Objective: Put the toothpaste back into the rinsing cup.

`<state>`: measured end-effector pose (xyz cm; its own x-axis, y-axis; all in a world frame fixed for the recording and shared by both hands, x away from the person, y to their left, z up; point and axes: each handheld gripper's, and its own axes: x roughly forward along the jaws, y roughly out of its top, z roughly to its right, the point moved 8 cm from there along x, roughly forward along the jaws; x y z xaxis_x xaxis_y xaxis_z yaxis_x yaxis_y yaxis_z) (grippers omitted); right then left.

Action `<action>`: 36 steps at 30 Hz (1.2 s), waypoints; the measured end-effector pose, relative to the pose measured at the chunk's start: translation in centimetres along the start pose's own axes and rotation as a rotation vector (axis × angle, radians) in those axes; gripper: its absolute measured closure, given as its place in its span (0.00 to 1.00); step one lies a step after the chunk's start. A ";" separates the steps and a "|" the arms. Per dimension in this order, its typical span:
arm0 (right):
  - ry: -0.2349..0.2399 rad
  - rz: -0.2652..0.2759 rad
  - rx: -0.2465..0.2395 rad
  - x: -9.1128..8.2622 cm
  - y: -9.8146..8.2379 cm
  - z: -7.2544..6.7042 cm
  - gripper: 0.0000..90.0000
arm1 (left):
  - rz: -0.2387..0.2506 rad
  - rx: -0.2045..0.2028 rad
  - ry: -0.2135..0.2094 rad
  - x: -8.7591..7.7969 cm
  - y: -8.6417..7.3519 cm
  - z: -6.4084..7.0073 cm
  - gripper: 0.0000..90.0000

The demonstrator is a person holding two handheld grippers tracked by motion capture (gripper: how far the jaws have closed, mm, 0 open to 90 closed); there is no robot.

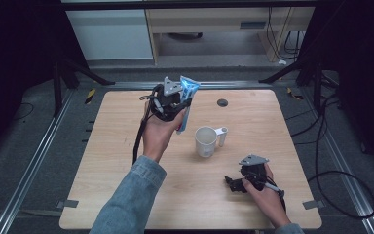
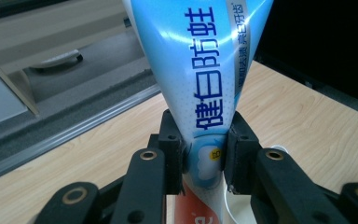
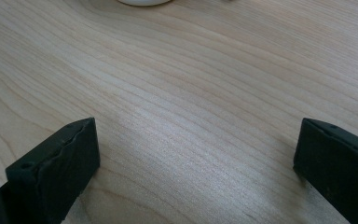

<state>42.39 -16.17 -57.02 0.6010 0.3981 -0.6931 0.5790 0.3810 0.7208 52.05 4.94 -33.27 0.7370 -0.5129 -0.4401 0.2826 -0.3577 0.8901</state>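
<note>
Left hand (image 1: 158,131): your forearm, in a denim sleeve (image 1: 129,200), reaches up from the bottom edge toward the far side of the table (image 1: 126,161), palm wrapped under the left gripper (image 1: 177,100), which is raised above the wood.

Left gripper: jaws pressed together on a blue-and-white toothpaste tube (image 1: 187,100), gripping it on both flat sides low on its body; the tube (image 2: 200,70) widens beyond the jaws.

Right hand (image 1: 265,195): resting low at the near right of the table, wrist entering from the bottom edge.

Right gripper (image 1: 233,184): jaws spread wide apart over bare wood, holding nothing.

White mug (image 1: 206,141): upright on the table between your two hands, handle toward the right.
</note>
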 end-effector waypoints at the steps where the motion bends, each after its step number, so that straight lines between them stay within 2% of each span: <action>1: 0.000 0.000 0.000 0.0 0.0 0.0 0.01 | 0.005 0.000 0.002 0.0 0.1 0.0 0.80; 8: 0.001 0.001 -0.001 0.0 0.0 0.0 0.01 | 0.042 0.012 -0.002 0.0 0.9 0.7 0.80; 11: 0.000 0.000 0.002 0.0 0.0 0.0 0.01 | 0.064 0.004 -0.003 0.1 1.3 1.0 0.80; 25: 0.001 -0.001 0.003 0.0 0.0 0.0 0.01 | 0.114 0.010 -0.005 0.3 2.3 1.9 0.80; 27: 0.001 -0.001 0.003 0.0 0.0 0.0 0.01 | 0.113 0.008 -0.003 0.4 2.4 2.1 0.80; 29: -0.003 0.002 -0.009 0.0 0.0 0.1 0.01 | 0.090 0.012 0.001 0.7 2.3 2.4 0.80; 36: -0.002 0.003 -0.005 0.0 0.0 0.0 0.01 | 0.121 0.019 -0.017 1.2 2.6 3.3 0.80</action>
<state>42.45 -16.18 -57.04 0.6039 0.3976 -0.6908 0.5744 0.3838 0.7230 51.63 0.84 -31.81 0.7544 -0.5665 -0.3314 0.1800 -0.3070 0.9345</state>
